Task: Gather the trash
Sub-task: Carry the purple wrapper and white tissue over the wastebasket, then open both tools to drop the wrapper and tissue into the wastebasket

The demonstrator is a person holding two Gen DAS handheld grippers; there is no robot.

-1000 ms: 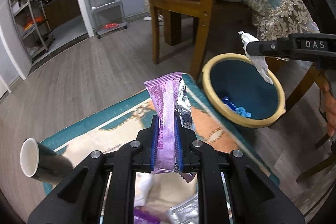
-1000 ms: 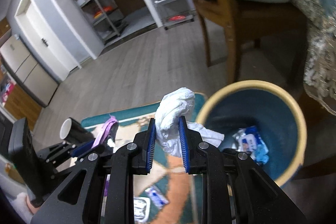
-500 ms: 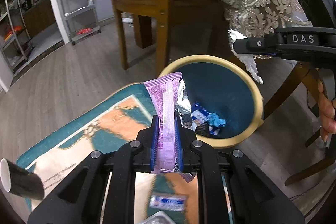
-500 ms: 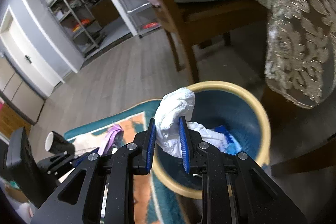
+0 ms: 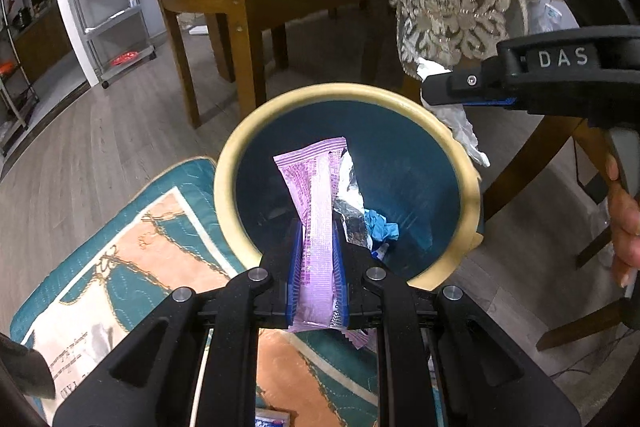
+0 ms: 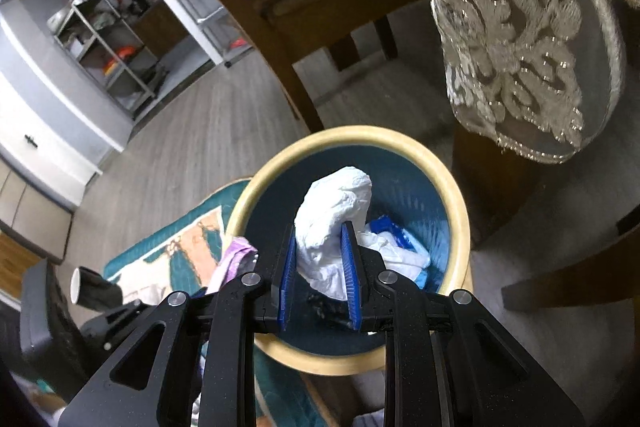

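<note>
Two pieces of trash in hand, one per gripper, both brought to the bin.

Item, left: your left gripper (image 5: 316, 259) is clamped narrow on a purple wrapper (image 5: 316, 195), which stands upright between the blue pads, its silver foil lining showing on one side. Its top half sits over the mouth of the bin (image 5: 240, 163).

Item, right: your right gripper (image 6: 320, 267) is closed on a crumpled white tissue (image 6: 332, 215), bulging above the pads, also over the bin opening.

Item, bin: blue inside, cream rim, standing on the wood floor at the edge of the patterned rug (image 5: 132, 267). Blue and white scraps already lie at the bottom.

Step in hand: the drop. Judged, carrying is done and release is what remains.

Next move calls for: each piece fully inside the rim, then jaws spread wide. The wrapper's lower tail hangs back over the rug, so ease that hand forward first.

Outstanding: a paper cup (image 6: 86, 289) lies on the rug.
</note>
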